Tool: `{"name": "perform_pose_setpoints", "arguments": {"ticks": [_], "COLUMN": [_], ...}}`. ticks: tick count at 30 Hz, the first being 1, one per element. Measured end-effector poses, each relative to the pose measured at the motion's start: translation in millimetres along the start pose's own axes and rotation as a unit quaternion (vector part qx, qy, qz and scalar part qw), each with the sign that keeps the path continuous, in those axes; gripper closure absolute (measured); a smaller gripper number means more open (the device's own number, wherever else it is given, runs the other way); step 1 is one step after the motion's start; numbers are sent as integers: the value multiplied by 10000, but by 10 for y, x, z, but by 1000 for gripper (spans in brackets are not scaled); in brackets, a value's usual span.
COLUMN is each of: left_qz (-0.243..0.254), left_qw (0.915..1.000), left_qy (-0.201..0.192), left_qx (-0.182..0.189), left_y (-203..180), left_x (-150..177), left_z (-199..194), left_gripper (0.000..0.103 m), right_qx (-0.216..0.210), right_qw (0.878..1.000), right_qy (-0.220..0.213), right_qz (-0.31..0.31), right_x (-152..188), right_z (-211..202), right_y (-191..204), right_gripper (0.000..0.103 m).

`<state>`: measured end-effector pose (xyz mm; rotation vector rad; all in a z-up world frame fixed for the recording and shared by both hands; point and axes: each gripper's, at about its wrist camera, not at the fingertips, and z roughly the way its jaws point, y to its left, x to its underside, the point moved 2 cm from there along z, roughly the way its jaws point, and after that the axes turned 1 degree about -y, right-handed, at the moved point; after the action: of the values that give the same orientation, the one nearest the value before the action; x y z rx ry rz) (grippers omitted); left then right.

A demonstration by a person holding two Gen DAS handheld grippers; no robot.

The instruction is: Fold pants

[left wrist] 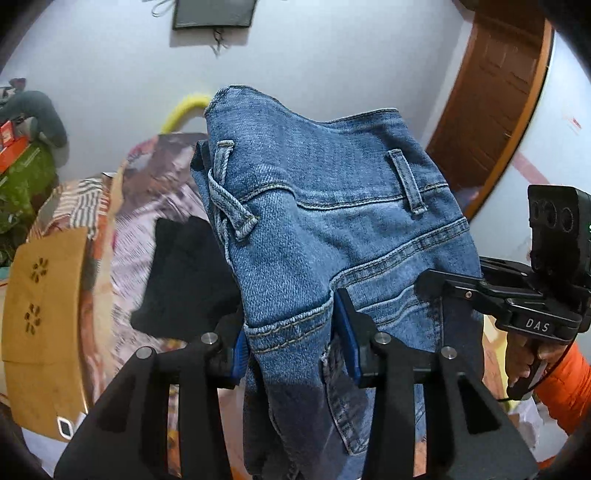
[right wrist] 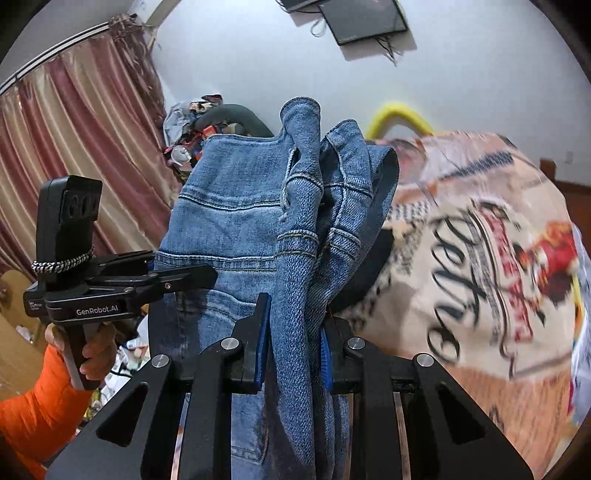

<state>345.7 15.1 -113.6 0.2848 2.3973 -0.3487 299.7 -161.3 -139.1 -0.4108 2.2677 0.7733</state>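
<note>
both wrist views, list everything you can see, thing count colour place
jeans: one pair, blue denim, lifted in the air, clamped by both grippers
black cloth: one, black, on the bed behind the jeans
bed cover: one, printed beige, red and black, under everything
yellow tube: one, yellow, arching at the far edge of the bed
screen: one, dark, mounted on the white wall
door: one, brown wood, right in the left wrist view
curtain: one, pink and cream stripes, left in the right wrist view
left gripper: black with blue pads, shut on denim
right gripper: black with blue pads, shut on bunched denim
sleeve: orange, on the arm holding the left gripper
</note>
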Motion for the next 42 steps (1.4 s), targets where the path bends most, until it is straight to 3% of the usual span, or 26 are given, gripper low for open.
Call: {"name": "perform_pose_setpoints", "arguments": {"ticks": [7, 13, 21, 29, 32, 35, 39, 42], "left_qz": [-246, -388, -698, -1008, -1079, -1004, -789, -692], "left_qw": [9993, 9985, 9961, 9892, 9858, 9864, 9832, 9826], "left_qy": [-172, -41, 252, 903, 1163, 1137, 1096, 1113], "left_qx": [-208, -389, -469, -561, -552, -637, -1225, -1315], "left_y": [485, 841, 1282, 1575, 1618, 1565, 1507, 1500], "left_x": [-276, -428, -450, -294, -193, -152, -148, -132], "left_z": [265, 705, 1429, 2182, 2399, 2427, 2335, 2206], "left_gripper": [62, 62, 62, 62, 60, 57, 41, 40], "right_qx": [-16, 88, 290, 696, 846, 935, 897, 840], "right_qw": [10000, 9999, 9980, 9906, 9869, 9835, 9818, 9810], "right_qy": [-44, 130, 522, 1089, 1281, 1390, 1374, 1383], "right_qz": [-72, -5, 198, 444, 495, 687, 959, 1069], "right_x": [-361, -509, -562, -461, -411, -353, -320, -304], "right_z": [512, 1018, 1673, 2252, 2367, 2396, 2251, 2096], "right_y": [-21, -157, -443, -747, -801, -890, -980, -1030], "right_gripper": [83, 83, 83, 83, 83, 78, 72, 66]}}
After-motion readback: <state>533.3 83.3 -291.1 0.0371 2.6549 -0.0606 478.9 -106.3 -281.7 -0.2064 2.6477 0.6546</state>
